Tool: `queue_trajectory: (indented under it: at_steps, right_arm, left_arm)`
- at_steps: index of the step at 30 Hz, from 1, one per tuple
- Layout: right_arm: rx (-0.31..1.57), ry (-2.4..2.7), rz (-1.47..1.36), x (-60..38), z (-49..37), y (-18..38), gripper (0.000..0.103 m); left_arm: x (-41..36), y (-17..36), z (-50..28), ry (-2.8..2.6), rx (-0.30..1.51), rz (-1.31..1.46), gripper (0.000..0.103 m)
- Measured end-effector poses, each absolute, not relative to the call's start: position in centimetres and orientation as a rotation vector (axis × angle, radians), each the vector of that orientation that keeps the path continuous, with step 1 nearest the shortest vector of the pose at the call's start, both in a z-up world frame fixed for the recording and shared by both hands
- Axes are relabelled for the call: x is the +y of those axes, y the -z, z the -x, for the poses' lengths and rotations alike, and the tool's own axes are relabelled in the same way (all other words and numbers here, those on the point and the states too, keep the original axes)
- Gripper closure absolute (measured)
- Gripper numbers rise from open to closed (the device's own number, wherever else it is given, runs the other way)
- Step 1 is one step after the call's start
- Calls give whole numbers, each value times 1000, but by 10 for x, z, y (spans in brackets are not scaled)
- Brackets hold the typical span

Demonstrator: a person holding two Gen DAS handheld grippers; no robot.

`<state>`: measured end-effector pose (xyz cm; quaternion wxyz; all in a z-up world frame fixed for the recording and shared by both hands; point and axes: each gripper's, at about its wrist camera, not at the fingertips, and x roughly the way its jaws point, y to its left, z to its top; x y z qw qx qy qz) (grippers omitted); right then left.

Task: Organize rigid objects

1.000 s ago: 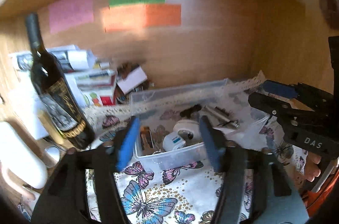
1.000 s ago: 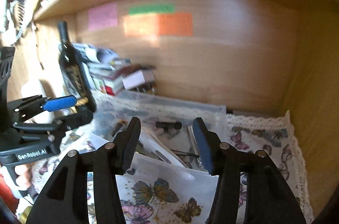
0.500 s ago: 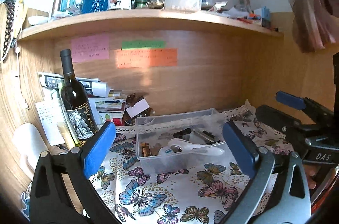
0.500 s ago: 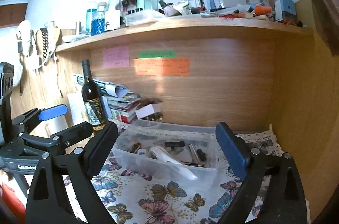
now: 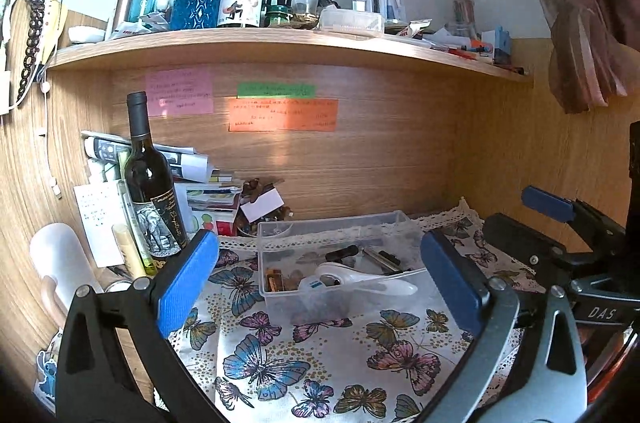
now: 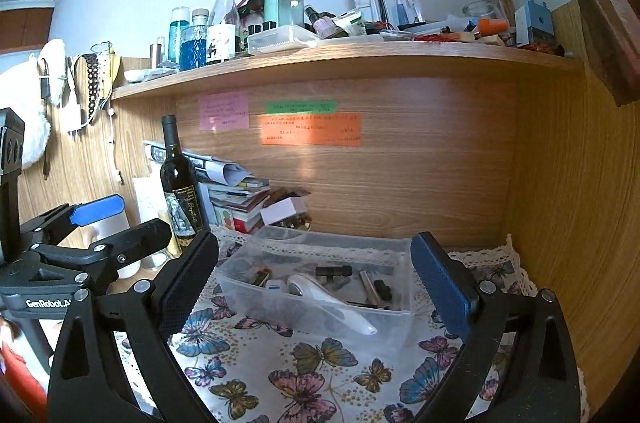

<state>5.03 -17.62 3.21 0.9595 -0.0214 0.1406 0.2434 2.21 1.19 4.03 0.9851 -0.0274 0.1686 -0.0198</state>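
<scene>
Both pairs of fingers stand spread wide with nothing between them, the left gripper and right gripper having just been opening. Ahead on the desk's butterfly cloth sits the clear bin; its white thermometer lies lengthwise, tip toward the right gripper. Only the right view shows the left gripper from the side

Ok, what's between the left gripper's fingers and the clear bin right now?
Only bare butterfly tablecloth. In the left wrist view the left gripper is open and empty, short of the clear bin, with nothing else on that stretch.
</scene>
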Motion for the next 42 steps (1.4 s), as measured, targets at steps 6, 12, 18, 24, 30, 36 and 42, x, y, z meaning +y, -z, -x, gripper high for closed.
queue_trajectory:
  at_steps: [6,12,18,24,30,36,42]
  right_arm:
    - [290,-489,32,-177,-50,-31,3]
    - [290,-486,27,-178,-50,-31,3]
    - [290,-486,24,-178,-50,-32,2]
    - [294,-492,23,-177,-50,-32,0]
    - [290,-490,26,-176,-47,-33,0]
    - [296,-483,17,-175,-48,-33,0]
    - [293,-482,18,-175,-47,-33,0]
  left_arm:
    - [13,-39,-24,41,347,58,0]
    - [13,-39,-24,48,346,60,0]
    - [12,-40,-22,52,338,55,0]
    - [12,-40,-21,58,337,57,0]
    - [12,-41,-20,62,332,60,0]
    - [12,-41,-21,64,337,64,0]
    - [13,-40,-21,63,339,65,0]
